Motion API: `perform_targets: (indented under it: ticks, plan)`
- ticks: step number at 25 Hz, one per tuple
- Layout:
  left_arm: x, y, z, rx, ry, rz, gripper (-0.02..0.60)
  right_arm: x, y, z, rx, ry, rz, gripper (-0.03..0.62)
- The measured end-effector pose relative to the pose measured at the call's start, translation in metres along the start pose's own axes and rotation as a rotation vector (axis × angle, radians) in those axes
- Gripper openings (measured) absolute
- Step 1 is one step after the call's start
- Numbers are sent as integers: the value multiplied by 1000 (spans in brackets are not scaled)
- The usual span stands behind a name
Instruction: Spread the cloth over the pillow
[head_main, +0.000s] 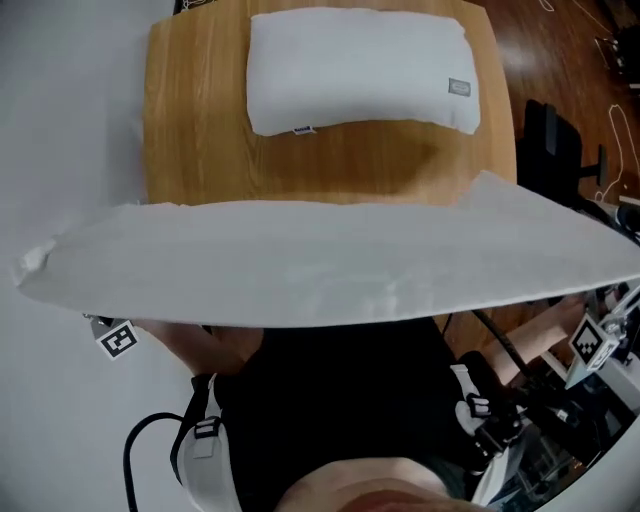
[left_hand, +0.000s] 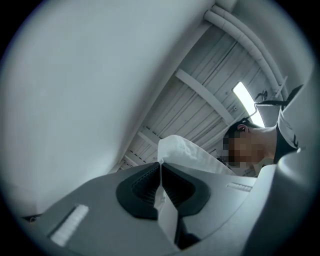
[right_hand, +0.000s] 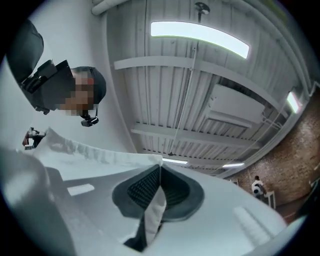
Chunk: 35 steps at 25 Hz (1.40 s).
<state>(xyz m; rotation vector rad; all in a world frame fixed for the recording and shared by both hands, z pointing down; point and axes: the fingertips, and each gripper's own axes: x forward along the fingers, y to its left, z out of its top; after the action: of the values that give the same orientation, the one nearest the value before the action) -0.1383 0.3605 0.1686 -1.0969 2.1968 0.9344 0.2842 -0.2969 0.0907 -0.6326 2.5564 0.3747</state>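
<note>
— Left gripper (left_hand: 160, 169) and right gripper (right_hand: 159, 172): is the cloth (head_main: 320, 262) clamped by both?
— Yes, an edge is pinched in each; it is held stretched, short of the pillow (head_main: 360, 70) on the table (head_main: 200, 150). It should be kept taut, carried forward, lowered evenly.

A light wooden desk (head_main: 330, 170) with rounded corners stands on the floor. A white pillow (head_main: 360, 70) lies flat across its far part, long side running left to right. A small grey label (head_main: 459, 88) sits near the pillow's right end, and a small tag (head_main: 304, 129) sticks out from its near edge.
</note>
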Motion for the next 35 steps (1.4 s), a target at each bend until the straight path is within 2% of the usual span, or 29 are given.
perform_targets:
  ticks: [2,6,8,10,15,18,21,23,24,25,27,30,32,33,35]
  plan:
    - [7,9,-12,-26,14,-15,13,1,-1,-8,29,30,-48,8]
    - [8,36,-56,-130,27,-49,14,-7,6,8,-69,85,-109,8]
    - [10,49,-82,-178,40,-40,14,-8,7,10,-111,103,-119,8]
    - [13,53,-99,-192,68,-20,14,-1,2,3,-124,129,-129,8]
    - [43,57,-134,-136,131,-5,13,32,-16,-52,-78,183,-130,8]
    - [76,63,-157,-70,141,27,14,79,-36,-87,-46,147,-80,8]
    - [123,78,-203,-26,210,61,14,148,-60,-133,-8,124,-7,6]
    - [155,105,-255,-3,302,87,14,200,-77,-189,27,138,32,7]
    - [167,127,-285,44,365,117,14,227,-85,-232,57,152,41,8]
    - [175,155,-316,106,433,160,14,254,-90,-286,93,175,43,8]
    - [183,216,-391,170,569,242,14,303,-90,-414,144,279,43,7]
    - [188,293,-521,228,813,285,14,348,-78,-616,180,560,61,8]
    - [172,332,-592,242,998,327,14,341,-62,-729,169,800,83,7]
    - [159,347,-617,259,1090,357,14,328,-51,-771,145,922,99,8]
    - [134,362,-647,264,1229,415,46,295,-30,-826,67,1115,150,8]
